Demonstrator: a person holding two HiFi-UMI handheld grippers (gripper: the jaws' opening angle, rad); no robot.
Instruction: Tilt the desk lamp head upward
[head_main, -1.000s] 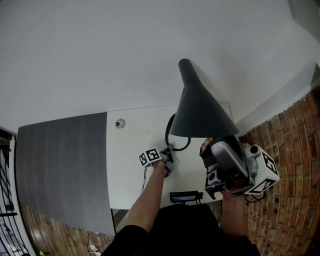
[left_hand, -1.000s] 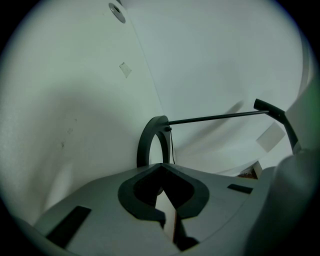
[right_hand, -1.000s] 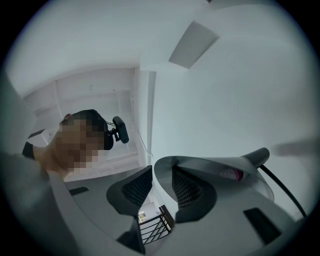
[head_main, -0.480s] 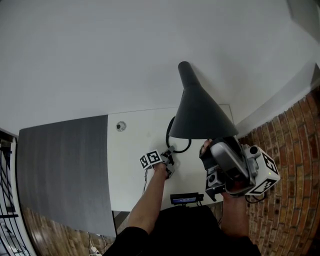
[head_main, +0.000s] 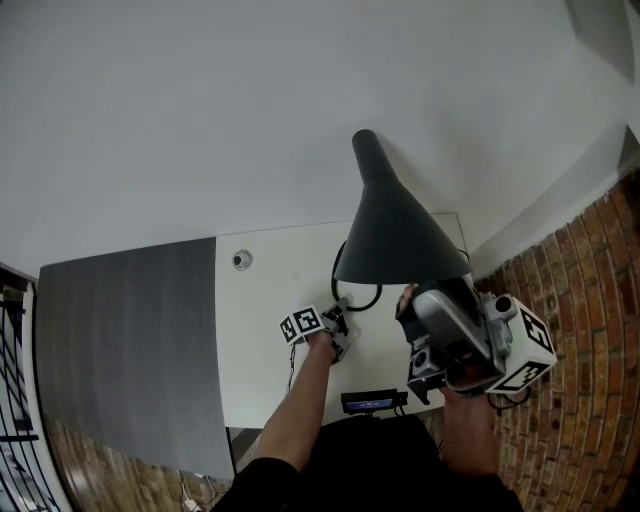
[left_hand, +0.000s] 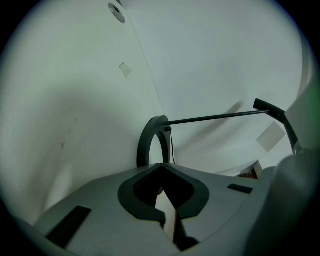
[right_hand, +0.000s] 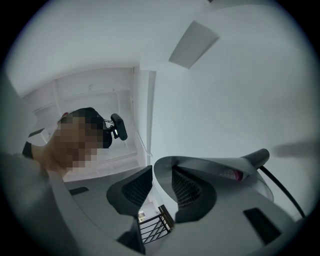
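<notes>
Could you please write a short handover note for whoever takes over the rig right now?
Left gripper: shut, empty, tips close to the lamp's dark ring base on the white desk, apparently steadying it.
Right gripper: shut on the rim of the dark grey cone-shaped lamp shade.
Done: the shade is gripped.
Left: raise the rim to tilt the head upward, then release. How far it has already tilted cannot be told.
</notes>
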